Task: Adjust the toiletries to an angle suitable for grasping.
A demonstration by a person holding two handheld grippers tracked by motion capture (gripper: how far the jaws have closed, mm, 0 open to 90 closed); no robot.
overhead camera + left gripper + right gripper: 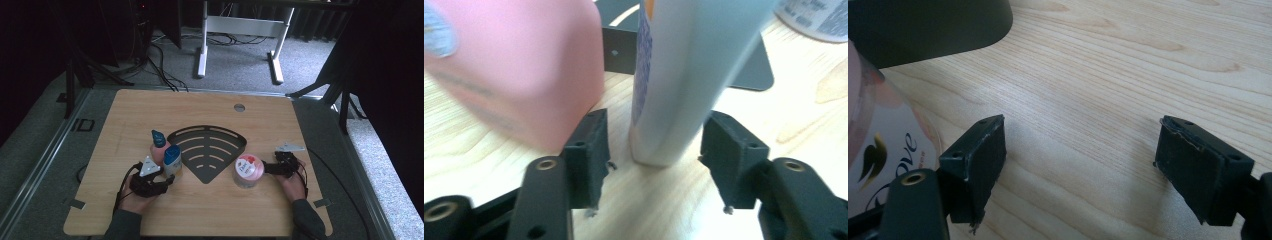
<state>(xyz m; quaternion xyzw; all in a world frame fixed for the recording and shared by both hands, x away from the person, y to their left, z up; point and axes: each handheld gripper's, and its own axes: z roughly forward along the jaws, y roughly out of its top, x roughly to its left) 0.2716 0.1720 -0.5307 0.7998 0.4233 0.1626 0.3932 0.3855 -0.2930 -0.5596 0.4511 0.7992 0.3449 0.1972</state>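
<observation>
Left gripper (654, 160): fingers (586, 150) open, white blue-capped bottle (684, 75) upright between them, pads not touching. Long axis vertical, cap up. Pink bottle (514, 70) stands just beyond the left finger. Right gripper (1080, 165): fingers spread, empty; Dove jar (878, 135) just outside its left finger. Left hand nearer the bottle on the desk (804, 115)

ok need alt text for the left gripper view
A white bottle stands upright on the wooden table between the left gripper's open black jaws, neither pad touching it. A blurred pink bottle stands beside it.
</observation>
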